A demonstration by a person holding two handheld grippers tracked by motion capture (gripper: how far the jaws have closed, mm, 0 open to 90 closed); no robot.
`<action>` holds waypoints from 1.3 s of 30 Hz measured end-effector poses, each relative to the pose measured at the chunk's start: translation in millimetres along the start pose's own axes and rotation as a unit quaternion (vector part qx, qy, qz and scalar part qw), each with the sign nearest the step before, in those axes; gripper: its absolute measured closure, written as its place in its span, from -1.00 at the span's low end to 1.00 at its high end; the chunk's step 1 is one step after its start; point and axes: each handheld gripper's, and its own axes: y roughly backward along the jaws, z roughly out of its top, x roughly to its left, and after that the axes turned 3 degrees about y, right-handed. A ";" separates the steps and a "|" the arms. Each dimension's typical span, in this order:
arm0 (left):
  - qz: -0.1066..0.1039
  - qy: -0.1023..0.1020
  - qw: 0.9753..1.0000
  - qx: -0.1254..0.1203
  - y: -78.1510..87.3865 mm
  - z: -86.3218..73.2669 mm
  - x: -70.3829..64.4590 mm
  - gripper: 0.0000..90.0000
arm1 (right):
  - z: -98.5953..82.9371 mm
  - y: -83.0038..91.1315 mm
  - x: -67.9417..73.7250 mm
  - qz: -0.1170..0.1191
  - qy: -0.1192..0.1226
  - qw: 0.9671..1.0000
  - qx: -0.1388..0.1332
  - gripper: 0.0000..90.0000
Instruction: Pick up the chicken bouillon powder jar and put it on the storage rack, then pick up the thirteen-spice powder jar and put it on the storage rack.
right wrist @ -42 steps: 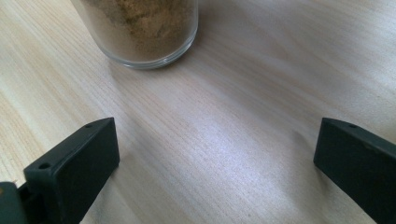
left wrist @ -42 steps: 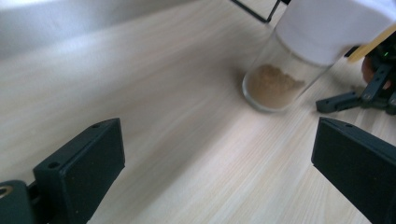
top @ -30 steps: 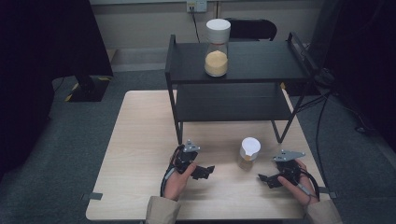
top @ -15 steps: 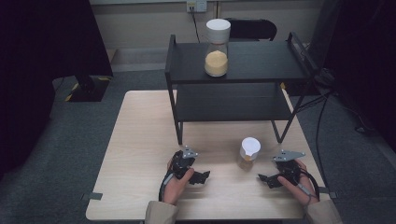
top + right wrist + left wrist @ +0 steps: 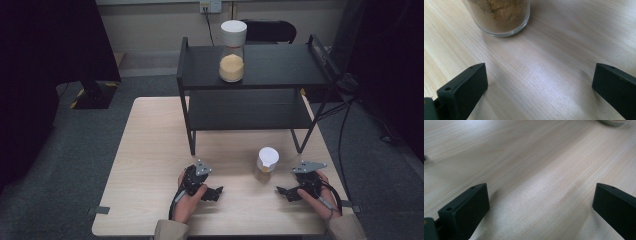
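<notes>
Two spread grippers rest near the table's front edge, with a small jar between them.

On the left, the left gripper (image 5: 216, 192) lies low on the wooden table (image 5: 150, 150), jaws wide apart and empty; in its own view the jar's base is cut off at the top edge. Right of it stands the small jar (image 5: 265, 165), white-lidded, with brownish powder inside, its upper part cropped in the right gripper view. Farther right, the right gripper (image 5: 284, 192) is released too, near the jar but not touching.
</notes>
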 end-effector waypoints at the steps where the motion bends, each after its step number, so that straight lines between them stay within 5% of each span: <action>1: 0.005 -0.010 1.000 0.004 -0.5 1.3 -2.9 -1.00 | 0.0 0.0 0.0 0.000 0.000 1.000 0.000 -1.00; 2: 0.011 -0.021 1.000 0.008 -1.1 2.5 -6.1 -1.00 | 0.0 0.0 0.1 0.000 0.000 1.000 0.000 -1.00; 34: 0.016 -0.017 1.000 0.007 -1.1 1.6 -7.9 -1.00 | 3.2 -0.6 -3.2 0.011 0.015 1.000 0.002 -0.96; 39: 0.015 -0.017 1.000 0.007 -1.1 1.6 -7.9 -1.00 | 8.3 4.1 -2.3 0.016 0.019 1.000 -0.016 -0.96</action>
